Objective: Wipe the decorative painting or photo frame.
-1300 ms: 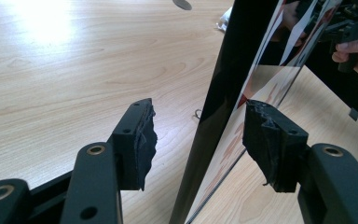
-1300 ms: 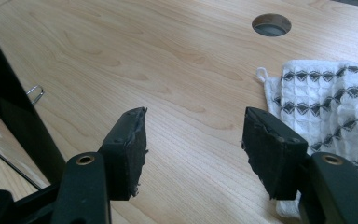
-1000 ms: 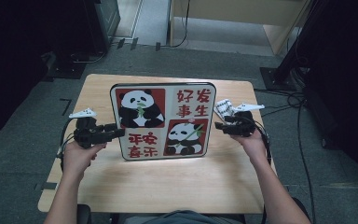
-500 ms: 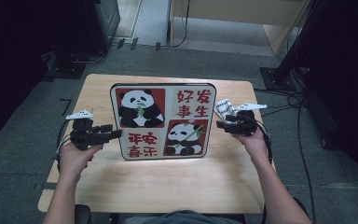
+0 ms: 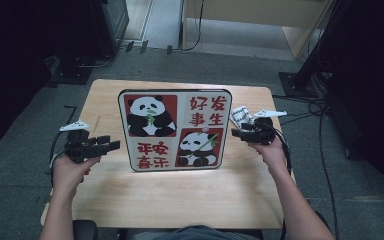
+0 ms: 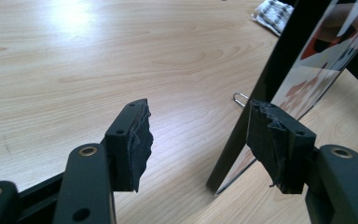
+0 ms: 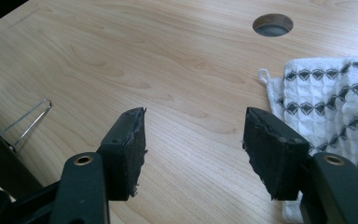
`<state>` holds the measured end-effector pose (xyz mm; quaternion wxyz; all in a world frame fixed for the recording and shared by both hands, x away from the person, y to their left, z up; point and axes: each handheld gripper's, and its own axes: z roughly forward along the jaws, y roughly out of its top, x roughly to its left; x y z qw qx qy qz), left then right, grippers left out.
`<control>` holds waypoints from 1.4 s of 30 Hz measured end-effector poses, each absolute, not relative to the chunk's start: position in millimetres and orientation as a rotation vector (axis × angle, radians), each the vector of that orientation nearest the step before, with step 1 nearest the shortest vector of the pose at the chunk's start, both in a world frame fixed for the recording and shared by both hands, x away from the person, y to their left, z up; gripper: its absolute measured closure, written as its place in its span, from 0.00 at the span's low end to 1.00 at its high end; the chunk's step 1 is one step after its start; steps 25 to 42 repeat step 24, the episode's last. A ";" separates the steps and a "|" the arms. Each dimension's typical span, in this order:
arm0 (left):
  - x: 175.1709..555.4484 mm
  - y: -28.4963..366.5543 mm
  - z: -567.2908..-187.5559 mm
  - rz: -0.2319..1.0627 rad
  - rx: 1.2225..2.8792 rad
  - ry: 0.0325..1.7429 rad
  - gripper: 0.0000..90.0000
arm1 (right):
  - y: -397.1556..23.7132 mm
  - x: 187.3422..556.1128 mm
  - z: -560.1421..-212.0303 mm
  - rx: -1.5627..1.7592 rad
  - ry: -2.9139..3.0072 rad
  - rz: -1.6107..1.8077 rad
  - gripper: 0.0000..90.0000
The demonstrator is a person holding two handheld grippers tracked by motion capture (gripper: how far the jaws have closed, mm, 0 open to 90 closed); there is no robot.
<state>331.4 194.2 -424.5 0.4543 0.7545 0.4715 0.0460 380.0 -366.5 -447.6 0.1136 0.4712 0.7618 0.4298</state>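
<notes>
1. Landmark: the flat, black-framed rectangular panda picture board [image 5: 175,130] stands propped near the middle of the light wooden table [image 5: 180,195], printed face toward the person. A thin wire loop [image 6: 239,99] shows at its back, likely part of its stand.
2. The left gripper [image 5: 111,143] sits level just off the board's left edge, with the tips pointing at that edge. Its jaws have just been opening and now stand spread with nothing between them. In the left gripper view the edge [image 6: 265,88] lies just beyond the right-hand pad, outside the gap.
3. The right gripper [image 5: 236,132] sits just off the board's right edge, jaws spread and empty, beside a white waffle-weave cloth with black diamonds [image 7: 326,88].
4. Both grippers lie about equally near the board. Judgement: regripping requires each gap to straddle its upright edge.
</notes>
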 end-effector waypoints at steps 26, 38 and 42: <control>338.2 203.0 -438.2 0.189 1.906 1.228 0.35 | -370.6 381.4 -447.5 1.401 2.207 1.253 0.44; 338.2 203.0 -438.2 0.189 1.906 1.228 0.35 | -370.6 381.4 -447.5 1.401 2.207 1.253 0.44; 338.2 203.0 -438.2 0.189 1.906 1.228 0.35 | -370.6 381.4 -447.5 1.401 2.207 1.253 0.44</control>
